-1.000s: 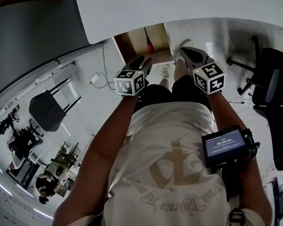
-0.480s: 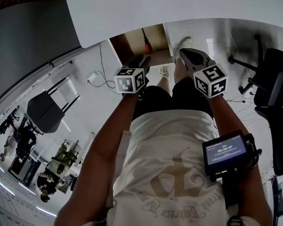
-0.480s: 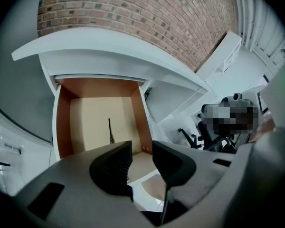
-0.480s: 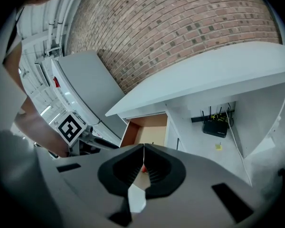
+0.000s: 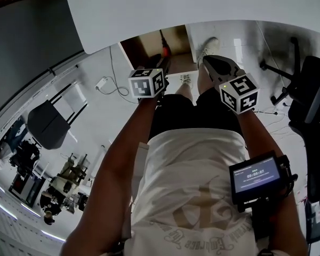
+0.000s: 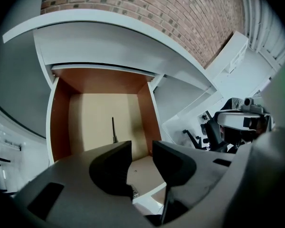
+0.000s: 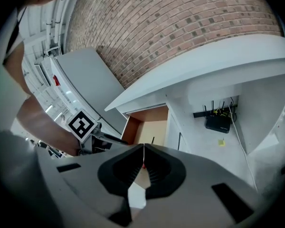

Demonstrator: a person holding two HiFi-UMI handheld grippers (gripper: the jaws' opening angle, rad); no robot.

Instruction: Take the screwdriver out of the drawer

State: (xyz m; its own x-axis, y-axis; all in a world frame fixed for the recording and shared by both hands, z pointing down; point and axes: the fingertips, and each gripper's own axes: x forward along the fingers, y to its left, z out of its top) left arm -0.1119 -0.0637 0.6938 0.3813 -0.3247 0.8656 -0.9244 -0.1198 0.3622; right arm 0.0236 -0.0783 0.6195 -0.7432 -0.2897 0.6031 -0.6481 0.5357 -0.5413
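Observation:
The drawer [image 5: 144, 46] stands pulled out under the white table top [image 5: 202, 7]; it has brown walls and a pale floor [image 6: 92, 118]. A screwdriver lies inside: its red handle [image 5: 164, 52] shows in the head view and its dark shaft [image 6: 113, 129] in the left gripper view, where the left jaw hides the handle. My left gripper [image 5: 162, 73] [image 6: 141, 148] hangs open just in front of the drawer, above its front edge, with nothing between the jaws. My right gripper [image 5: 205, 60] [image 7: 143, 158] is shut and empty, to the right of the drawer [image 7: 149, 125].
A black office chair [image 5: 309, 89] stands at the right and a dark chair [image 5: 48, 124] at the left. A black router [image 7: 217, 122] with cables sits on the floor under the table. A white plug and cable [image 5: 104, 82] lie left of the drawer.
My left gripper has moved forward to the drawer's front edge. The right gripper has barely shifted and stays shut.

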